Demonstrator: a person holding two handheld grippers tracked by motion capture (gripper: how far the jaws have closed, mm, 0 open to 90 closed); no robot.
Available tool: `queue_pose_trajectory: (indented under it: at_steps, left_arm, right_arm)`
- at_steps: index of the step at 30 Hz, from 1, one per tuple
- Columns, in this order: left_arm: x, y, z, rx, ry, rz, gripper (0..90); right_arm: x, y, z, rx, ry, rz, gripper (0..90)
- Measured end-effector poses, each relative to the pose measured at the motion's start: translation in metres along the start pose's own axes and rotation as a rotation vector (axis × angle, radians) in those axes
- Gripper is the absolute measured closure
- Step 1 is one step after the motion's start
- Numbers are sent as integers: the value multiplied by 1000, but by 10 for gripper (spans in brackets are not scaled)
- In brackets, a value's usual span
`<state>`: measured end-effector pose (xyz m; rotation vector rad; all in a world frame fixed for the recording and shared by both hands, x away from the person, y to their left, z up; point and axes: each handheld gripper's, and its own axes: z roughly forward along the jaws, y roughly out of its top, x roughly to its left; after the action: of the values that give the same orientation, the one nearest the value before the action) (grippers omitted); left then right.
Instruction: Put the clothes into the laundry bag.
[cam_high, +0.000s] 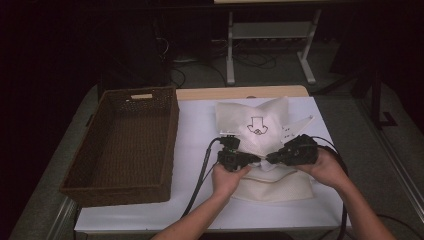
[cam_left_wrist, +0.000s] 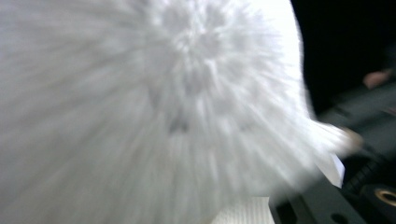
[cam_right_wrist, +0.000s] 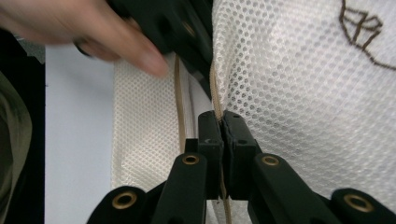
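On the white desk (cam_high: 200, 125), just right of the wicker basket (cam_high: 125, 145), lies a cream mesh bag (cam_high: 255, 130). The right gripper (cam_right_wrist: 222, 116) pinches the bag's zipper edge (cam_right_wrist: 215, 88); the left gripper (cam_high: 235, 159) meets it at the bag's front, its jaw state impossible to tell through blur

You have a white mesh bag (cam_high: 260, 145) on the white table, right of centre, its far part lifted and puffed up, showing a dark outline drawing. Its near part lies flat and folded toward you. A tan zipper edge (cam_right_wrist: 215, 93) runs along its opening, pinched tight.
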<state>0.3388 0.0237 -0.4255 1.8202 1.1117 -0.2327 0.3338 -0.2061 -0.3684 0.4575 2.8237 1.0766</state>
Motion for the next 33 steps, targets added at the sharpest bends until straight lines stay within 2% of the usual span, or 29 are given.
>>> queue_pose_trajectory:
  at_steps: [1,2,3,5,6,7,8,9,12,13,16,19,22,24,25,26,27,28,33]
  left_arm:
    - [0,-4,-8,22,12,16,655]
    - [0,-4,-8,22,12,16,641]
    - [1,-7,-19,33,10,27,632]
    - [1,-9,-24,34,12,33,621]
    - [3,-11,-34,42,17,40,617]
    - [3,-11,-34,42,17,40,612]
    - [6,-13,-44,47,21,40,610]
    - [6,-13,-44,47,21,40,604]
    - [11,-15,-59,52,29,34,597]
    - [14,-16,-70,51,37,38,584]
    - [19,-15,-80,54,51,36,528]
    - [25,-15,-91,46,99,27,488]
    - [31,-18,-92,73,153,19,458]
    - [37,-23,-85,120,153,2,511]
    - [37,-23,-85,120,153,2,567]
    - [39,-27,-80,158,149,17,654]
    - [39,-27,-80,158,149,17,773]
    - [41,-31,-79,166,146,23,833]
    - [41,-38,-84,176,171,44,883]
  right_arm:
    - [0,-2,3,4,0,2,859]
    - [0,-3,4,5,1,6,858]
    - [0,-3,4,7,1,6,858]
    - [0,-3,5,6,1,6,856]
    - [1,-2,5,7,-1,4,855]
    - [1,-2,5,7,-1,4,855]
    - [1,-2,5,8,-2,3,855]
    - [1,-2,5,8,-2,3,855]
    - [0,-3,5,10,-3,9,854]
    - [0,-3,6,11,-4,7,854]
    - [0,-3,7,21,-5,2,854]
    - [0,-3,7,20,-5,2,854]
    - [0,-3,6,19,-4,-2,854]
    - [1,-3,5,14,-5,-4,854]
    - [2,-3,5,15,-3,-5,854]
    - [2,-3,6,15,0,-7,854]
    - [2,-4,6,15,4,-6,855]
    - [3,-5,7,9,5,-7,857]
    - [2,-16,17,41,29,14,863]
